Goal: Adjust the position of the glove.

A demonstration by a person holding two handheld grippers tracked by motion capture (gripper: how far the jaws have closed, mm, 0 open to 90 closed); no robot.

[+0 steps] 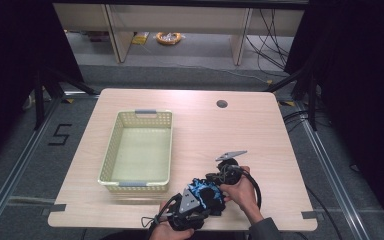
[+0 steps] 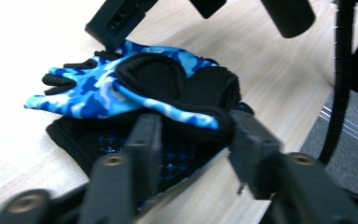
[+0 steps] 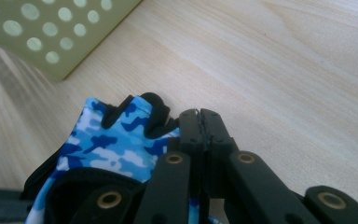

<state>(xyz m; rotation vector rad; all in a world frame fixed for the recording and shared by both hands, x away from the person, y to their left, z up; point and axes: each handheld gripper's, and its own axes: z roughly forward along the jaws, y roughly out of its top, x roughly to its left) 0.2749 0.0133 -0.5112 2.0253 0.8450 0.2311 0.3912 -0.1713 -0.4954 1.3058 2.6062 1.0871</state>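
A blue camouflage glove [image 2: 98, 91] lies on top of a black glove [image 2: 74, 135] near the table's front edge, seen as a dark and blue bundle [image 1: 206, 192] in the high view. My left gripper [image 2: 195, 135] holds the cuff end of the stack, a jaw pressed against each side of it. My right gripper [image 3: 200, 116] is shut on the finger edge of the blue glove [image 3: 107, 140], with a sliver of blue fabric between its jaws. From above, the left gripper [image 1: 200, 204] is at the near side of the gloves and the right gripper [image 1: 214, 179] at the far side.
A pale yellow perforated basket [image 1: 111, 145] with grey handles stands left of the gloves, nothing inside it; its corner [image 3: 51, 32] is close by in the right gripper view. A round cable hole [image 1: 222, 104] is at the back of the table.
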